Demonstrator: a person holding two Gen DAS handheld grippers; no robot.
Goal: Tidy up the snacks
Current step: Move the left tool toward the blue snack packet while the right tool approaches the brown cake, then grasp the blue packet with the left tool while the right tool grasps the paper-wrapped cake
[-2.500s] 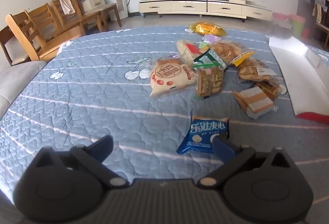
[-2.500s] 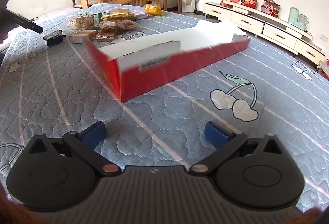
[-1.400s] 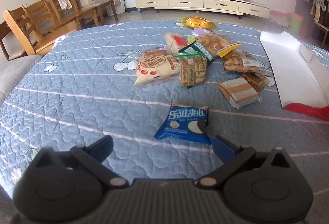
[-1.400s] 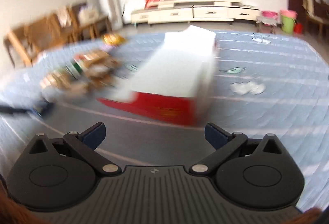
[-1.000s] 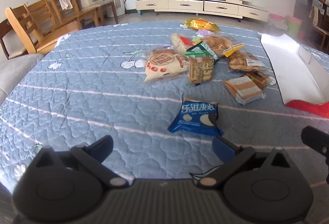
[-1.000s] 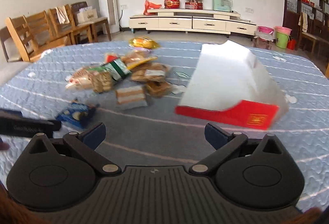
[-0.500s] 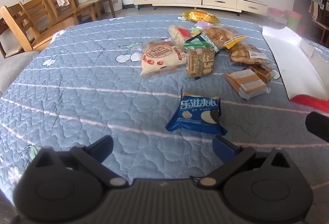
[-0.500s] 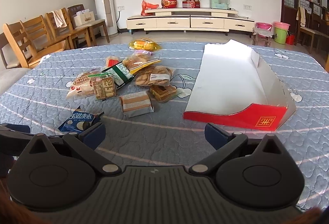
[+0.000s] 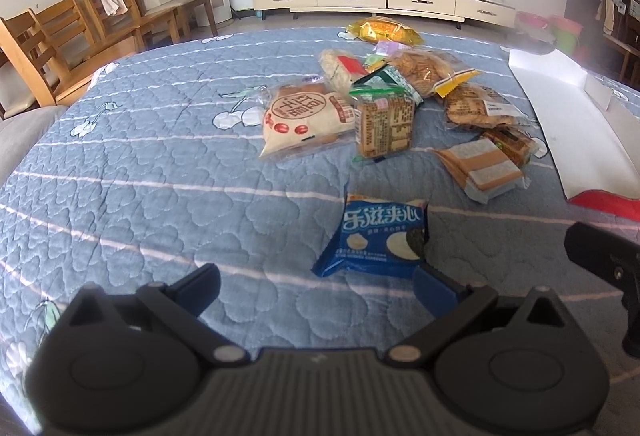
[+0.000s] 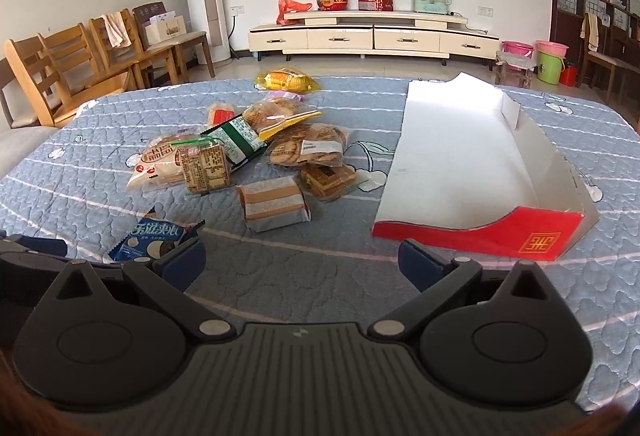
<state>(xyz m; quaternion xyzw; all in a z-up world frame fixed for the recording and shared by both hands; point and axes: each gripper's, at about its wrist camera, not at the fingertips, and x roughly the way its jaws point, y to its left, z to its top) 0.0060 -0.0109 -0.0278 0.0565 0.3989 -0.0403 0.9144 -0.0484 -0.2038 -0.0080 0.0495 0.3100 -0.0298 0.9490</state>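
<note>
**Both grippers open over the quilt, blue cookie pack nearest**

My left gripper (image 9: 316, 286) hangs low over the blue quilted cover (image 9: 140, 188), fingers spread wide, gripping nothing. The blue cookie pack (image 9: 378, 236) lies flat just ahead of it, its near corner close to my right-side finger pad (image 9: 434, 286); can't tell if they touch. My right gripper (image 10: 300, 262) is also spread wide and empty, with bare quilt between its fingers. In the right wrist view the same blue pack (image 10: 150, 238) sits just past its left finger, partly hidden by it.

Next out, a grey-and-tan wrapped cake (image 10: 274, 202) lies alone, with a small brown square snack (image 10: 326, 180) just beyond it. Left of those stands a tan printed block pack (image 9: 384, 124), leaning against a round white bun bag (image 9: 304, 120). Behind them the pile: a green-striped pouch (image 10: 236, 140), two clear bags of biscuits (image 10: 308, 146), all overlapping. Farthest is a yellow foil bag (image 9: 384, 30), apart from the heap.

The red-and-white box (image 10: 480, 172) lies to the right of the snacks, open side up, nothing inside.

Wooden chairs (image 10: 72, 64) and a cream TV cabinet (image 10: 372, 36) stand beyond the bed.
</note>
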